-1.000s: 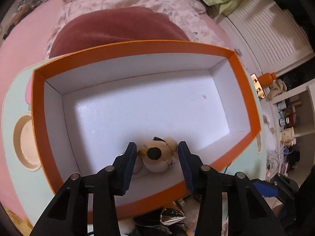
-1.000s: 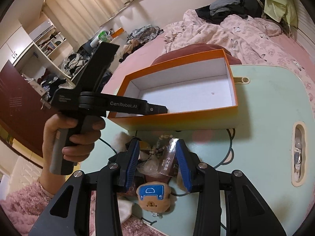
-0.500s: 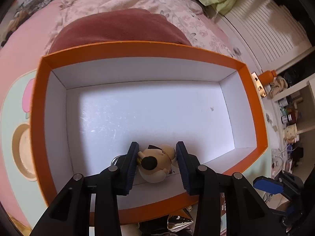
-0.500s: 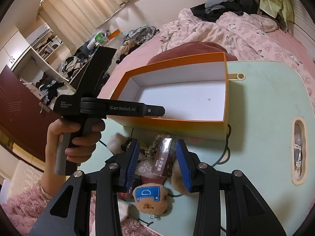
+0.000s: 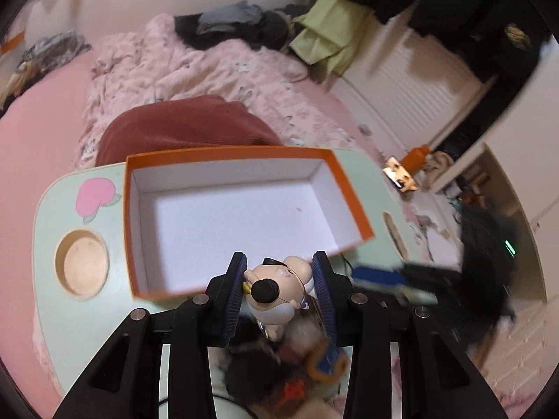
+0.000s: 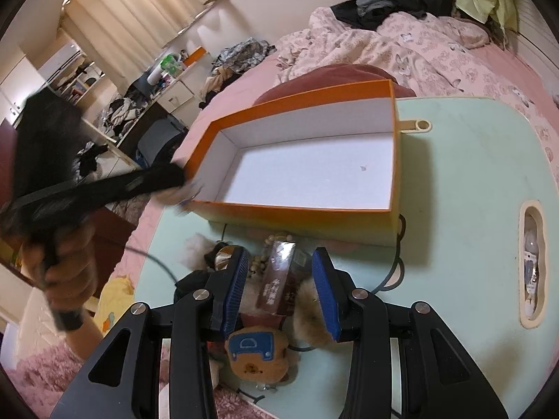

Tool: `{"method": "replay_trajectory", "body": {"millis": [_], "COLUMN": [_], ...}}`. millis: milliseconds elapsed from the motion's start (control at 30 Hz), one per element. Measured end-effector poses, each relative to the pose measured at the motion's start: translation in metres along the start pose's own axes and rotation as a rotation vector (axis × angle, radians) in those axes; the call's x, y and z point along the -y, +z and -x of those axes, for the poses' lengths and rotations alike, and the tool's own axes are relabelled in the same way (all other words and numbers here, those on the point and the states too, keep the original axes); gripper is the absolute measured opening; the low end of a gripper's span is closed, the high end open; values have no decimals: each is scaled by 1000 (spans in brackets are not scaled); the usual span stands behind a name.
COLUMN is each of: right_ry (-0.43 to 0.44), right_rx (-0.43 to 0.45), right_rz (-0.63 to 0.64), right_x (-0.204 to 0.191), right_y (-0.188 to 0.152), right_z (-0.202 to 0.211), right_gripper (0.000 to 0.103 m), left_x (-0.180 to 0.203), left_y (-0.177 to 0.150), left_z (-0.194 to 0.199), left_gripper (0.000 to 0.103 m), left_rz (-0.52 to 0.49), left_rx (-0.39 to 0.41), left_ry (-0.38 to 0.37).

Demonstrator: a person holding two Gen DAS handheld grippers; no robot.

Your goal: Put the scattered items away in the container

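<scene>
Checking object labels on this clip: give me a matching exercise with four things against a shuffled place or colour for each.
Things:
1 box
2 figurine
3 packet
4 bear

Place or colour:
A gripped by the left gripper
B orange outside, white inside
C lying on the table, blue patch up
D between the fingers of the right gripper

Pairs: 1-B, 2-A, 3-D, 4-C
</scene>
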State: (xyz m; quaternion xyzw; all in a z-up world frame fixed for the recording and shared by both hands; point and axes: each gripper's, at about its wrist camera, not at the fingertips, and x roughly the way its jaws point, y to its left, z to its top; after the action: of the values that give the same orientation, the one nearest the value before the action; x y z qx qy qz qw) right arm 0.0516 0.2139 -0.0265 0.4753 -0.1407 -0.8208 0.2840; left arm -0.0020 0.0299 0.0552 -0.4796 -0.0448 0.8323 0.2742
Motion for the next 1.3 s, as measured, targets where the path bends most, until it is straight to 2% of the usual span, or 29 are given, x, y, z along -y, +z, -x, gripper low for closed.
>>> {"method": "replay_trajectory", "body": {"millis": [67, 167, 433, 600, 833, 867, 933, 1000, 1067, 1200, 1300], "right_ry": [-9, -38, -77, -75, -108, -112, -128, -137, -124, -123, -114], "right_rx": [-1, 3, -11, -12, 39, 52, 65, 69, 82, 99, 123], "right_rz": [-4, -9, -42, -52, -57, -64, -98, -150, -188, -226, -221], "right_x": [2, 5, 12, 14, 20, 23, 32, 44, 55, 63, 57], "right_y": [3, 9, 19, 19, 11, 11, 12, 12, 8, 8, 13], "right_z": [-3, -10, -31, -32, -6, -1, 6, 10, 15, 20, 21], "right_gripper": [40, 40, 40, 40, 40, 40, 40, 40, 40, 40, 40], "left_x": [0, -2, -33, -35, -50, -51, -56, -60, -66, -69, -62], "left_y": [-12, -30, -65, -63, -53, -52, -51, -51, -53, -58, -57], "left_z": [7, 10, -7, -20, -43, -44, -46, -44, -38, -23, -6], "left_gripper": [37, 37, 37, 37, 37, 38, 49, 63, 65, 65, 66], "left_rz": [-27, -68, -3, 13, 78, 84, 97, 112, 126, 132, 101], "left_rx": [13, 30, -4, 20, -7, -6, -4, 32, 73, 82, 143], "left_ry": [-3, 47, 65, 67, 28, 21, 16, 42, 45, -29, -18]}}
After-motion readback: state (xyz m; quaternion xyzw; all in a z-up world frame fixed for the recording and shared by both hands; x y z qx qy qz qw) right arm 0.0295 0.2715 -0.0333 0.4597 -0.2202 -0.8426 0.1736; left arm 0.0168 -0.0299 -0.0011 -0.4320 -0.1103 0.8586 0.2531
